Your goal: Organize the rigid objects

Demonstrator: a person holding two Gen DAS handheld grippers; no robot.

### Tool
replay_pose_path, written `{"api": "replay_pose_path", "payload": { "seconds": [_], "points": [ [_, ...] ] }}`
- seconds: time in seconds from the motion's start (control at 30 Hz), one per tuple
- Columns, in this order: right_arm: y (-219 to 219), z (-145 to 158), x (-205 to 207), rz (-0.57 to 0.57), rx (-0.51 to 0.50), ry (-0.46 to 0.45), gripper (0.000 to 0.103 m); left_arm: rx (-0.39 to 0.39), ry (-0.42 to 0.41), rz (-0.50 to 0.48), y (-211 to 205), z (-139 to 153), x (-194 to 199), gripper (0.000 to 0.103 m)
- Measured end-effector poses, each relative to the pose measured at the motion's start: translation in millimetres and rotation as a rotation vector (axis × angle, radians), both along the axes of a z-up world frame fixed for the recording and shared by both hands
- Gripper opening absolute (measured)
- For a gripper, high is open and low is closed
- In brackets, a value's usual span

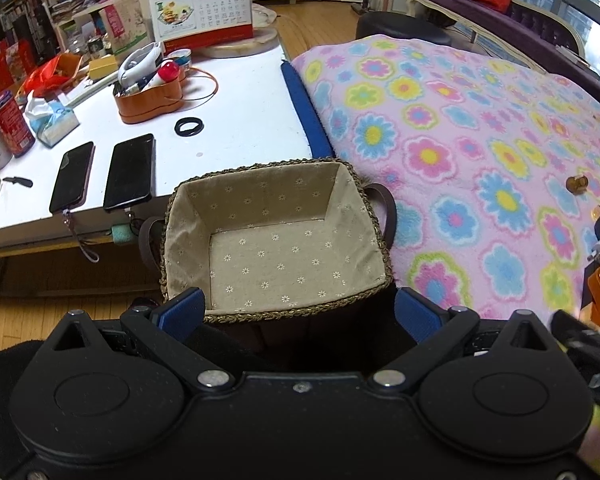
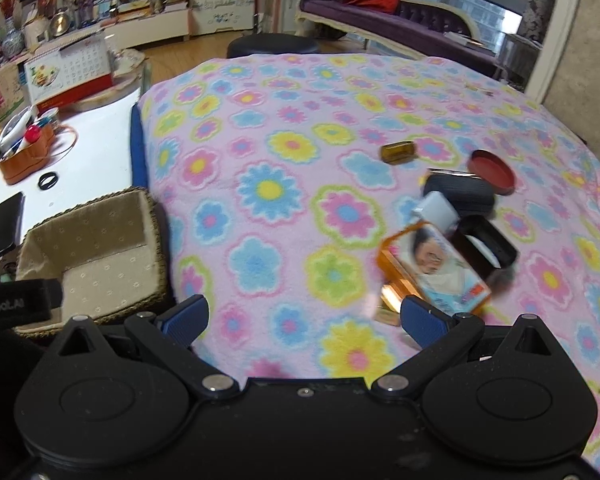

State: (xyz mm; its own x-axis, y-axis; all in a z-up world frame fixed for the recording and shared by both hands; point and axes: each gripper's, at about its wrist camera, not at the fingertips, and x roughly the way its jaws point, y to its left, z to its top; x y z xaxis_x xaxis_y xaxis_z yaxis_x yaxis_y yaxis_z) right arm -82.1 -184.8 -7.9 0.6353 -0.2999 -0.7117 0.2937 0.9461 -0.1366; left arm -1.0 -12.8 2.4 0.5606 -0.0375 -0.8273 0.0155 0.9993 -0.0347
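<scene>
A woven basket (image 1: 260, 200) with a beige flowered lining stands empty at the blanket's edge. My left gripper (image 1: 300, 312) is open, its blue pads on either side of the basket's near rim. In the right wrist view the same basket (image 2: 84, 220) is at the left. My right gripper (image 2: 304, 320) is open over the flowered blanket, holding nothing. An orange picture box (image 2: 436, 272) lies just beyond its right finger. Past that box lie a black open case (image 2: 488, 248), a white item (image 2: 436, 208), a black oval case (image 2: 460, 198), a red round lid (image 2: 494, 174) and a small brown bottle (image 2: 398, 153).
A white table (image 1: 244, 120) to the left carries two phones (image 1: 130, 172), an orange container (image 1: 150, 98), a black ring (image 1: 188, 127), a calendar (image 1: 202, 14), a tissue pack and a red can. A blue cushion edge (image 1: 304, 112) runs between table and blanket. A purple sofa stands far back.
</scene>
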Motion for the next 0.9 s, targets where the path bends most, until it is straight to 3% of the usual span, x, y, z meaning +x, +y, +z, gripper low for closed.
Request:
{"api": "replay_pose_path", "payload": {
  "seconds": [0.17,0.43,0.67,0.77,0.9],
  "points": [
    [-33,6,-10,-0.107,0.022,-0.048,0.102,0.017,-0.006,-0.021,-4,0,-2,0.097],
    [-66,-6,2,-0.156,0.014,-0.021,0.102,0.022,-0.004,-0.029,-7,0,-1,0.097],
    [-94,-18,12,-0.196,0.007,0.04,0.068,0.022,0.002,-0.031,-8,-1,-1,0.097],
    [-121,-18,3,-0.259,0.059,0.04,0.06,0.022,0.003,-0.032,-8,-1,-1,0.097],
    [-158,-18,-9,-0.352,0.102,0.035,0.059,0.034,-0.001,-0.04,-11,-2,-1,0.097]
  ]
}}
